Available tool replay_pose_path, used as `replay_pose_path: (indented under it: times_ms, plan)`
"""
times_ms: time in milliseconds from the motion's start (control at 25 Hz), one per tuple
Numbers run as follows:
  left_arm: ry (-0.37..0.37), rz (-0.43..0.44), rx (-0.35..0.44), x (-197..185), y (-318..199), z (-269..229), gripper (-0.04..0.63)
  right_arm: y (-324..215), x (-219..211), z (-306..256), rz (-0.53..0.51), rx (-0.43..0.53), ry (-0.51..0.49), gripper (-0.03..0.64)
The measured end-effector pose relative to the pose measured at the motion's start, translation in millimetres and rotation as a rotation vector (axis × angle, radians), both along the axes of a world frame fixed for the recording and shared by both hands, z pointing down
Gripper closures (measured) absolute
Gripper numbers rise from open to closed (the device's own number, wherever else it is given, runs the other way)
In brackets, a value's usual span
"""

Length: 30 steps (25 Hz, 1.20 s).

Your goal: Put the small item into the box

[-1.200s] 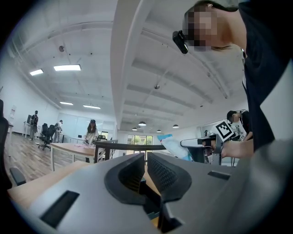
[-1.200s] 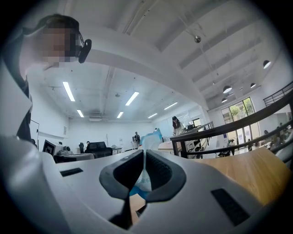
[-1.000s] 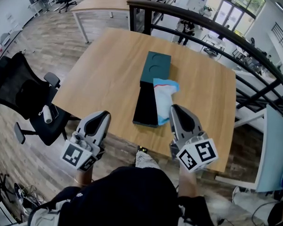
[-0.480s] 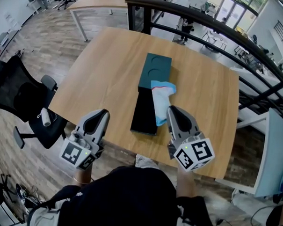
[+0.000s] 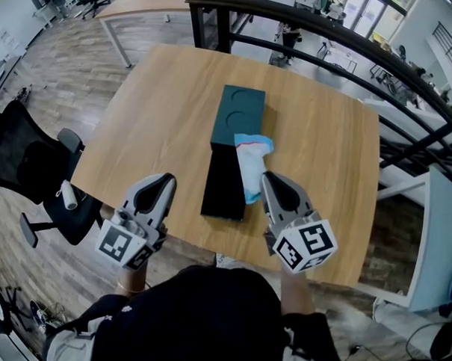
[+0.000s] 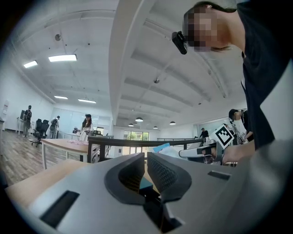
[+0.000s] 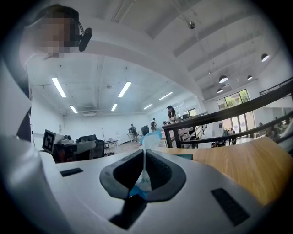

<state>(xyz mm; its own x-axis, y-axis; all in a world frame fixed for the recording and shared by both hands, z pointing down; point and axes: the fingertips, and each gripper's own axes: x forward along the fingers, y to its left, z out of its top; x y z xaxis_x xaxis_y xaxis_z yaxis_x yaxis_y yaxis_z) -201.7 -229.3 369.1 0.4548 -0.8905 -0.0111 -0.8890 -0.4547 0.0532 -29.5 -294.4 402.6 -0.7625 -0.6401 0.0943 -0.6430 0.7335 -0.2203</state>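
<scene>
Packet is held over the wooden desk, just on the near side of the teal box. Teal box lies flat mid-desk, two round recesses in its top. Black panel butts against the teal box's near end, in line with it. Left gripper is well to the near-left of the teal box, jaws together, nothing between. Right gripper is near-right of the teal box, jaws clamped on the packet's near end. Packet's long axis runs from that gripper toward the teal box; its blue-edged far end points at the box's near-right corner and overlaps it. White, soft, crumpled, blue ends, thin red line by the far edge.
</scene>
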Motion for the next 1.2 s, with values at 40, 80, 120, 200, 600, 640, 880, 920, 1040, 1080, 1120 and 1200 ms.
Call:
replay_pose_path:
  times_ms: [40, 80, 120, 200, 600, 640, 880, 920, 1040, 1080, 1120, 1200]
  plan:
    - [-0.002, 0.002, 0.001, 0, -3, 1, 0.571, -3, 0, 3, 0.001, -0.005, 0.005, 0.586]
    - [-0.002, 0.001, 0.001, -1, -6, 2, 0.571, -5, -1, 6, 0.002, -0.01, 0.008, 0.586]
    - [-0.003, 0.0, -0.001, -1, -10, 3, 0.571, -7, -1, 9, 0.003, -0.014, 0.01, 0.586]
    - [-0.008, 0.001, -0.005, -2, -16, 7, 0.571, -11, -2, 14, 0.005, -0.02, 0.012, 0.586]
    - [-0.048, 0.03, -0.022, 5, -40, 13, 0.571, -23, -1, 29, 0.013, -0.058, 0.005, 0.586]
    - [-0.051, 0.031, -0.022, 6, -41, 13, 0.571, -24, -1, 30, 0.013, -0.06, 0.008, 0.586]
    - [-0.052, 0.048, -0.04, -2, -47, 17, 0.571, -29, -5, 39, 0.042, -0.088, 0.011, 0.586]
    - [-0.052, 0.058, -0.043, -4, -49, 17, 0.571, -30, -7, 40, 0.049, -0.094, 0.01, 0.586]
    - [-0.047, 0.102, -0.043, -6, -60, 9, 0.571, -32, -11, 39, 0.085, -0.104, 0.015, 0.586]
    - [-0.041, 0.123, -0.039, -6, -63, 5, 0.571, -32, -12, 40, 0.103, -0.109, 0.016, 0.586]
    - [-0.039, 0.143, -0.036, -6, -66, 2, 0.571, -33, -13, 42, 0.122, -0.115, 0.017, 0.586]
    - [-0.059, 0.174, -0.042, -8, -70, 3, 0.571, -34, -12, 47, 0.161, -0.138, 0.014, 0.586]
